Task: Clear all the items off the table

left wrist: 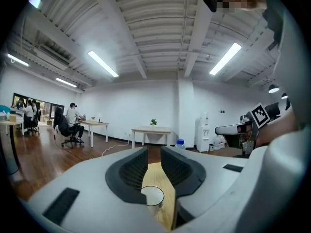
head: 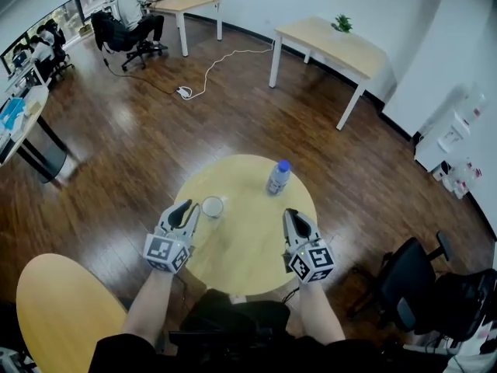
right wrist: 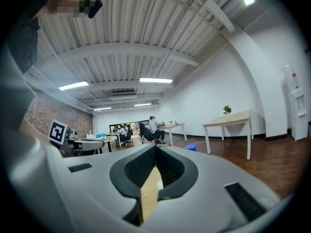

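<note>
A round wooden table (head: 247, 243) carries a small clear cup (head: 212, 207) and a clear bottle with a blue cap (head: 278, 177). My left gripper (head: 187, 209) hovers at the table's left edge, just left of the cup. Its jaws stand a narrow gap apart with nothing between them. In the left gripper view (left wrist: 154, 152) the cup (left wrist: 154, 196) shows low through that gap and the bottle (left wrist: 180, 142) pokes up beyond. My right gripper (head: 291, 215) hangs over the table's right side, shut and empty, with its tips meeting in its own view (right wrist: 156, 148).
A second round yellow table (head: 62, 309) lies at the lower left. A black office chair (head: 423, 286) stands at the right. Farther off are a rectangular table with a plant (head: 330, 49), a floor cable and socket (head: 184, 92), and people seated at desks (head: 132, 18).
</note>
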The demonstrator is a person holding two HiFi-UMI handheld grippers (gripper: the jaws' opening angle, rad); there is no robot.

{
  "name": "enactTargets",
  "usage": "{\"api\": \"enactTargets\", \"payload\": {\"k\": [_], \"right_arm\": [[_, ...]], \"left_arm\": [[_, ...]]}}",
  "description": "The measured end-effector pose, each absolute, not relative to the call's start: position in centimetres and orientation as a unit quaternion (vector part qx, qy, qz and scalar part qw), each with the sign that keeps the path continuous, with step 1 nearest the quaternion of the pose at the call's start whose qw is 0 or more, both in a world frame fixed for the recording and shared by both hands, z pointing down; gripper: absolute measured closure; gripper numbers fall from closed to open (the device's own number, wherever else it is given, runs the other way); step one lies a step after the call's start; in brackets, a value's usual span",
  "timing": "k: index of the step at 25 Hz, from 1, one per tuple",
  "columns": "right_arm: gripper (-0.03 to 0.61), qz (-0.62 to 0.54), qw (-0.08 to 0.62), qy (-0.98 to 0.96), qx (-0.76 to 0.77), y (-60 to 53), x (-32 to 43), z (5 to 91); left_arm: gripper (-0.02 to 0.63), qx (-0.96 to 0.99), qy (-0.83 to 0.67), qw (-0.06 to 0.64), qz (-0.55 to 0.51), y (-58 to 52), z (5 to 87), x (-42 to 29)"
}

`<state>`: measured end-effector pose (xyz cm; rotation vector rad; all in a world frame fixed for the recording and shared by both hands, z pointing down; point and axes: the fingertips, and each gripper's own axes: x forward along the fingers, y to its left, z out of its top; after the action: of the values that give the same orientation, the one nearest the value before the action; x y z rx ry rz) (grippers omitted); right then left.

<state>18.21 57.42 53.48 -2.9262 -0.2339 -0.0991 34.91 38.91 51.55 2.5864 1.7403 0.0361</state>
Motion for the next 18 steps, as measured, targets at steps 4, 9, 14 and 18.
{"api": "enactTargets", "payload": {"k": [4,9,14,18], "right_arm": [[0.575,-0.015,0.097,-0.071,-0.993,56.4,17.4,51.9],[0.575,0.01,0.09,-0.068,-0.994,55.6,17.2,49.2],[0.577,0.02,0.079,-0.076,-0.994,54.7,17.9,47.3],[0.577,0.007,0.084,-0.075,-0.994,51.9,18.7,47.9]], "left_arm": [[0.529,0.835,0.55,0.019,-0.01,37.1,48.8,34.3],[0.529,0.846,0.53,0.044,-0.03,34.2,46.1,33.9],[0.529,0.846,0.528,0.064,-0.024,31.6,45.8,33.8],[0.529,0.849,0.525,0.06,-0.019,27.7,45.4,34.0]]}}
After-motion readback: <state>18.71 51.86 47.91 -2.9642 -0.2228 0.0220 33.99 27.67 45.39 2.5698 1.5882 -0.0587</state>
